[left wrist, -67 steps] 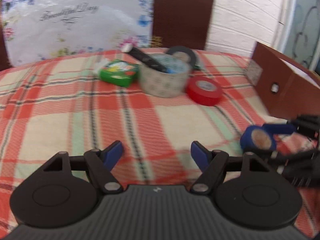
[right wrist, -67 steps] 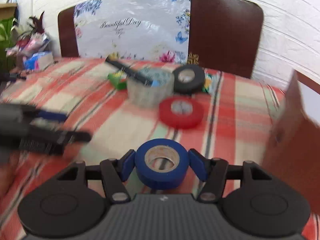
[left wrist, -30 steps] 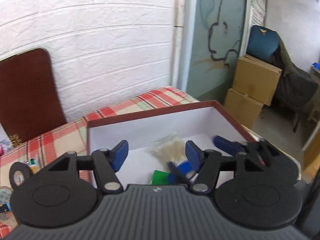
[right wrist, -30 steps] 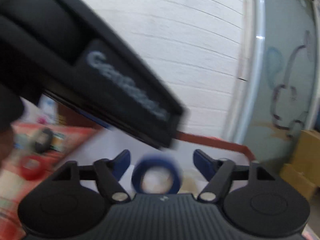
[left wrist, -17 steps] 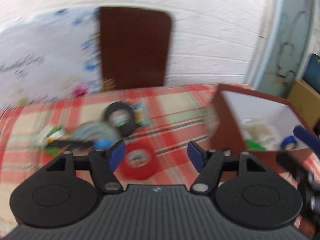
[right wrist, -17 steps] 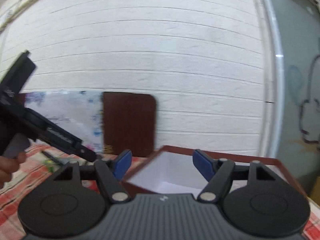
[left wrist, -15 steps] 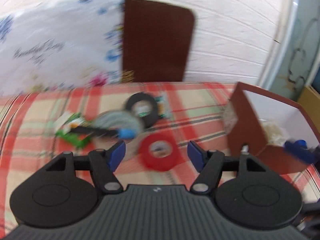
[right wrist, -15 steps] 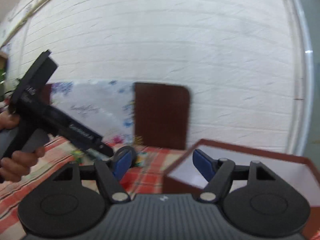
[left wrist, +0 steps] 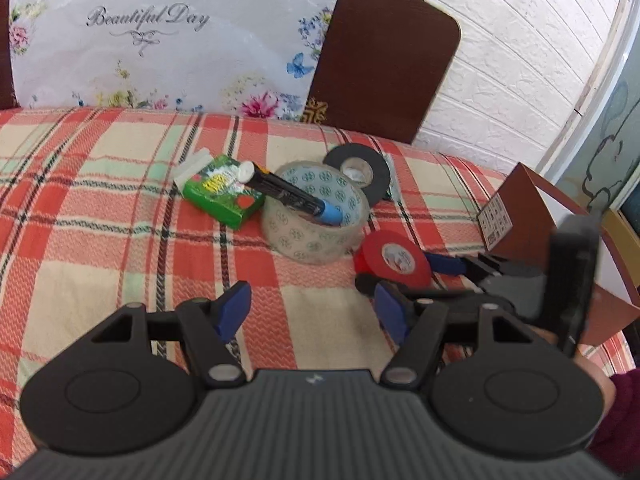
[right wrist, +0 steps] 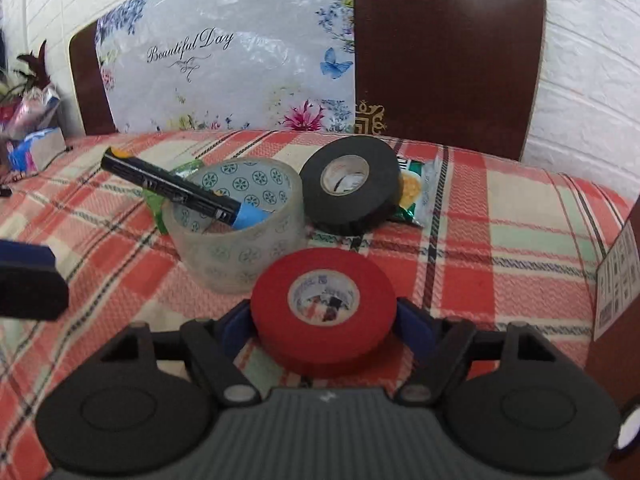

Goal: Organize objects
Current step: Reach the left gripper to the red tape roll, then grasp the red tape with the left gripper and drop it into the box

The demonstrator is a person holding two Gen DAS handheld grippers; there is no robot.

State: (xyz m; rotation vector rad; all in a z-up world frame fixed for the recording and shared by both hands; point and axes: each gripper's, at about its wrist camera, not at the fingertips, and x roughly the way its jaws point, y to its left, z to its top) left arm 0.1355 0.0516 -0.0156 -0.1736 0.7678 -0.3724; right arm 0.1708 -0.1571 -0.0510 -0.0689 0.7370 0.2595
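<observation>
A red tape roll (right wrist: pixel 323 307) lies flat on the plaid cloth between the fingers of my right gripper (right wrist: pixel 324 320), whose blue pads stand at both its sides; I cannot tell if they press it. The red roll also shows in the left wrist view (left wrist: pixel 394 258) with the right gripper (left wrist: pixel 416 278) around it. My left gripper (left wrist: pixel 310 310) is open and empty above bare cloth. Behind the red roll stand a clear tape roll (right wrist: pixel 236 230) with a black marker (right wrist: pixel 180 192) leaning in it, and a black tape roll (right wrist: pixel 350 184).
A green packet (left wrist: pixel 222 194) lies left of the clear roll. A snack packet (right wrist: pixel 416 192) lies behind the black roll. A brown box with white inside (left wrist: pixel 520 216) stands at the right. A chair back and a flowered plastic sheet (left wrist: pixel 160 40) are behind the table.
The blue tape roll left my right gripper over the brown box. Both grippers swung back to the table, and the right one now sits around the red roll.
</observation>
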